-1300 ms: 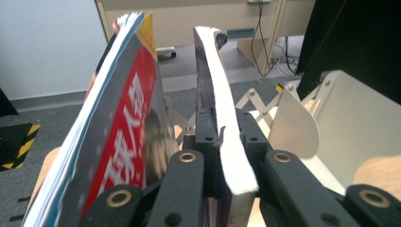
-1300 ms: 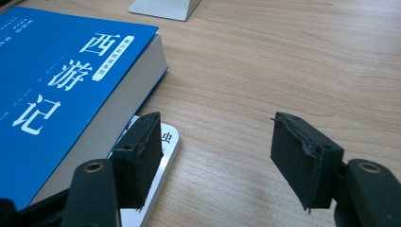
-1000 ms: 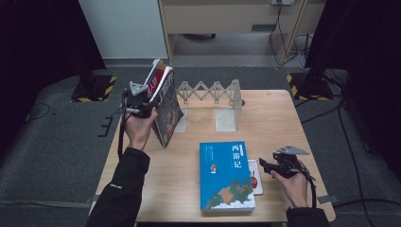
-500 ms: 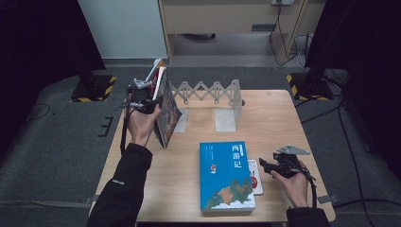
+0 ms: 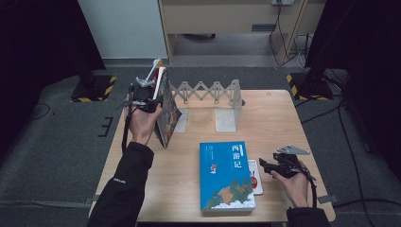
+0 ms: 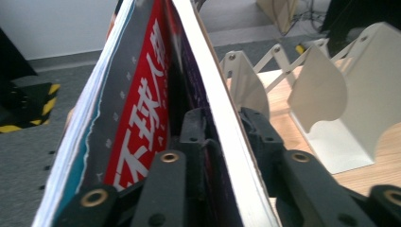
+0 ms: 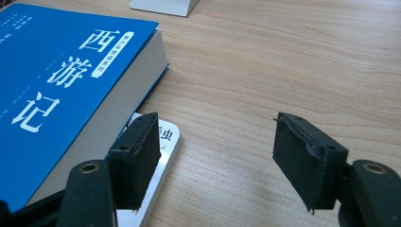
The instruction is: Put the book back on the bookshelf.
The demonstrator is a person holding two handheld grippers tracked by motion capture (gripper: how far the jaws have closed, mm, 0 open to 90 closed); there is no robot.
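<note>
A dark-covered book (image 5: 166,111) is held upright on its lower edge at the left end of the wooden table (image 5: 283,123), just in front of the left end plate of the white expanding book rack (image 5: 210,97). It is gripped by the left gripper (image 5: 150,97), whose jaws are seen in the left gripper view to stand on either side of the book's white page block (image 6: 222,123); one jaw lies against the red-lettered cover (image 6: 142,127), the other on the far side. The jaws have just been opening a little, yet the book is still pinched between them. Whether the book touches the rack plate cannot be told.

The right gripper (image 5: 269,166) is rested near the table's right front corner with its jaws held apart and nothing between them (image 7: 217,161). Just beside it a blue book (image 5: 226,175) is laid flat, and under that book's right edge a thin white booklet (image 5: 254,176) is seen, with the nearer jaw poised over it
</note>
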